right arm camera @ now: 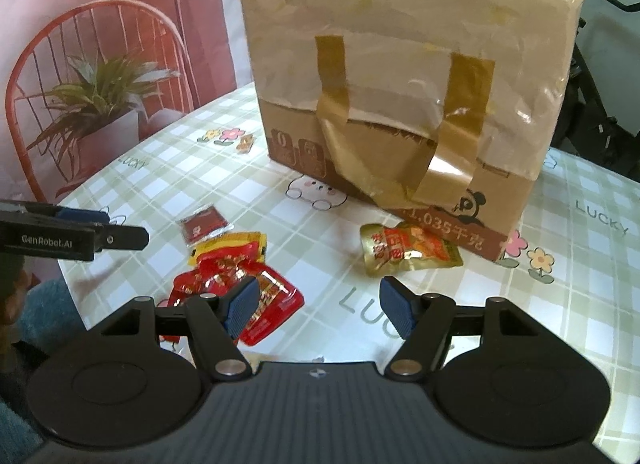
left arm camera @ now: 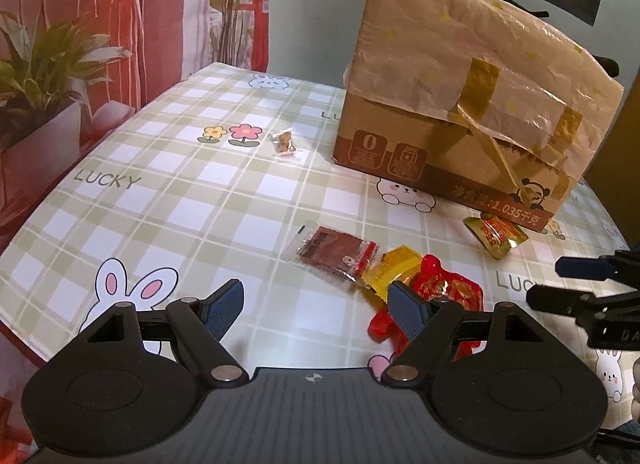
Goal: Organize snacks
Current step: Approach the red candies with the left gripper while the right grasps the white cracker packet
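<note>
I hold both claws tilted down toward the table point(left arm camera: 168, 200), which wears a glossy checked cloth printed with rabbits, flowers and the word LUCKY. My left claw point(left arm camera: 316, 310) stands spread wide, its ribbed blue pads point(left arm camera: 224, 310) apart with nothing between them; bare cloth lies under the gap. My right claw point(right arm camera: 318, 306) is also spread, a little less, and empty, hovering over the near part of the table.

The snacks lie loose in front of me. A crinkly red foil packet point(right arm camera: 240, 288) sits nearest, partly behind my right claw's left pad, on top of a flat yellow packet point(right arm camera: 236, 244) whose long side runs left to right. Just beyond them to the left is a small flat dark-red sachet point(left arm camera: 334, 256) with clear sealed edges, its long axis slanting from far left to near right. A shiny gold-and-red pouch point(right arm camera: 408, 252) lies to the right, close against the foot of a tall cardboard box point(right arm camera: 400, 104), lying lengthwise along the box's front. The box is wrapped above in wrinkled pale film held by brown tape strips. Far out on the left, well apart from the rest, a tiny clear-wrapped brown sweet point(left arm camera: 285, 143) rests beside the printed flowers.
</note>
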`<action>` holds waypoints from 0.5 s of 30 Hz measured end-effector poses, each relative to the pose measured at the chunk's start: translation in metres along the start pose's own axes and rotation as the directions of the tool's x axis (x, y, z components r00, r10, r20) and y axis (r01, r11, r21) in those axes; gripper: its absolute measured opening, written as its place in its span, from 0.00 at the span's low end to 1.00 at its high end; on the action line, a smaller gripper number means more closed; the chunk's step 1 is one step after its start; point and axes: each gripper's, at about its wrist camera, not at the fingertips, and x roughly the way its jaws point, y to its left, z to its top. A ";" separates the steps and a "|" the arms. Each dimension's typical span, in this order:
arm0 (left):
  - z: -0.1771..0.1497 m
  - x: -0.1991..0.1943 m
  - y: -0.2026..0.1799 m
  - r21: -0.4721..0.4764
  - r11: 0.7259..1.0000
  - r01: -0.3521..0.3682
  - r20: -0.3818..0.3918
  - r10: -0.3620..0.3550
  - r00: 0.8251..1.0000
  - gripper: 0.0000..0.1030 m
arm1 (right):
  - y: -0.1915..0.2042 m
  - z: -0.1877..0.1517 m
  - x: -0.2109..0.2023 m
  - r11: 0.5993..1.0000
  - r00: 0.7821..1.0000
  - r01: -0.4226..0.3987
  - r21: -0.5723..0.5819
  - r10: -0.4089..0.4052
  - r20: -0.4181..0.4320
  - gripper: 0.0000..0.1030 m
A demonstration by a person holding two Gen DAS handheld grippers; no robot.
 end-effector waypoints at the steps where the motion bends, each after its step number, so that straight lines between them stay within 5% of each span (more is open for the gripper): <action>1: -0.001 0.001 0.000 -0.002 1.000 0.004 -0.005 -0.004 1.000 0.78 | 0.001 -0.002 0.001 1.000 1.000 -0.003 -0.002 0.003 -0.007 0.67; 15: -0.005 0.007 0.001 -0.013 0.999 0.032 -0.035 -0.032 0.999 0.75 | 0.029 -0.023 0.013 0.991 0.990 -0.063 -0.117 0.047 -0.133 0.72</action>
